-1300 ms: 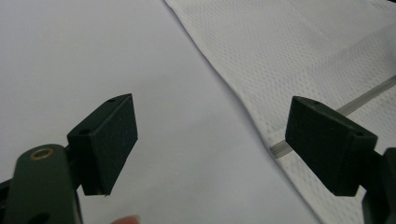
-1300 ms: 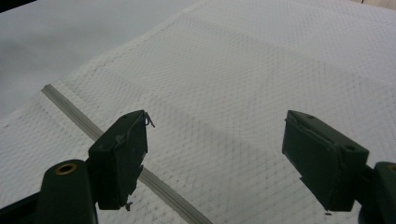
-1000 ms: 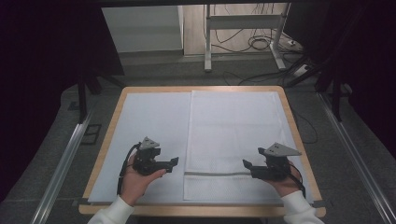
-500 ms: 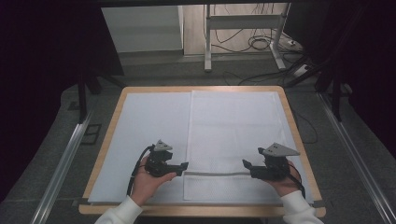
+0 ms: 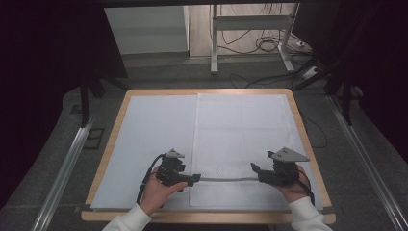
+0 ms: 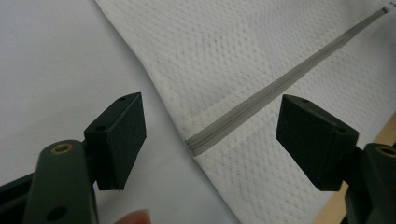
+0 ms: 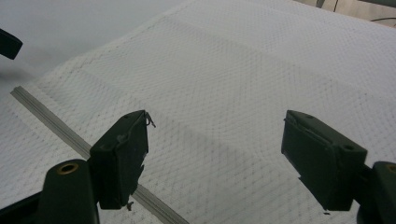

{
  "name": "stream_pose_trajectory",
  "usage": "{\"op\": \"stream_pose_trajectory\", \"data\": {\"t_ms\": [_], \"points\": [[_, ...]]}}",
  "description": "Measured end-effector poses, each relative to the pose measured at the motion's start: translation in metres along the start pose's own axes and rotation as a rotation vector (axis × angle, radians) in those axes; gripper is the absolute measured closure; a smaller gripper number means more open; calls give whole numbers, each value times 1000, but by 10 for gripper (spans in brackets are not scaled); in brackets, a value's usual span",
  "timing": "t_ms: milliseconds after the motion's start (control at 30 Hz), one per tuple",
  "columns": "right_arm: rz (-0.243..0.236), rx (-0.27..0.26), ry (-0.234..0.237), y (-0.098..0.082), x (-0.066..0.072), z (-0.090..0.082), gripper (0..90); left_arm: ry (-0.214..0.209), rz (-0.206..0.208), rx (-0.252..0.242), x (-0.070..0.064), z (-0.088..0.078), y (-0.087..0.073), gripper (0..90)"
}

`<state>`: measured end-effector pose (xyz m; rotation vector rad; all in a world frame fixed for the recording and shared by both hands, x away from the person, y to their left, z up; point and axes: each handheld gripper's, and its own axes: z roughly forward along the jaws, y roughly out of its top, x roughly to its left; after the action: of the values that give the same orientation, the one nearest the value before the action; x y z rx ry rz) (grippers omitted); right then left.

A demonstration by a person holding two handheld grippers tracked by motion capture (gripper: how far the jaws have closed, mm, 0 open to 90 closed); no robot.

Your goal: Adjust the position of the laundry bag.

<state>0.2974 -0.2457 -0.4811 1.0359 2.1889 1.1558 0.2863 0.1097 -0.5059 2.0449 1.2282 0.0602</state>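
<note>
A white waffle-weave towel (image 5: 240,125) lies flat on the right half of the table, with a grey stripe (image 5: 223,179) running across its near end. My left gripper (image 5: 194,179) sits at the towel's left edge, open. In the left gripper view its jaws (image 6: 210,121) straddle the end of the stripe (image 6: 261,95) and the towel's edge (image 6: 243,56) without touching them; they have just been closing slightly. My right gripper (image 5: 254,169) hovers open over the right part of the towel (image 7: 243,60), its jaws (image 7: 217,140) wide apart beside the stripe (image 7: 51,121).
A pale sheet (image 5: 154,125) covers the wooden table (image 5: 308,134); its left half is bare. Beyond the table are a dark floor, metal rails, a desk frame and cables. The left gripper's tip (image 7: 7,43) shows at the far left of the right gripper view.
My left gripper has moved right and a little down, from the bare sheet to the towel's left edge at the stripe. The right gripper has stayed put.
</note>
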Motion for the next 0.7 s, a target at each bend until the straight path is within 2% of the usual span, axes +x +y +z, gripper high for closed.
{"op": "stream_pose_trajectory", "data": {"t_ms": [67, 133, 467, 567, 700], "points": [[-1, -1, -1, 0, 0, 0, 223, 2, -8, 9, 2, 3, 0, 249], [2, -4, -3, 1, 0, -1, 223, 0, -34, 22, 4, 8, -1, 258], [5, -8, -11, 1, -1, -2, 223, -17, -42, 43, -1, 17, 0, 299], [8, -9, -11, 1, -2, -2, 223, -26, -39, 67, -2, 20, 0, 301], [10, -12, -14, 1, -2, -3, 223, -20, -42, 78, -3, 24, -1, 307]]}}
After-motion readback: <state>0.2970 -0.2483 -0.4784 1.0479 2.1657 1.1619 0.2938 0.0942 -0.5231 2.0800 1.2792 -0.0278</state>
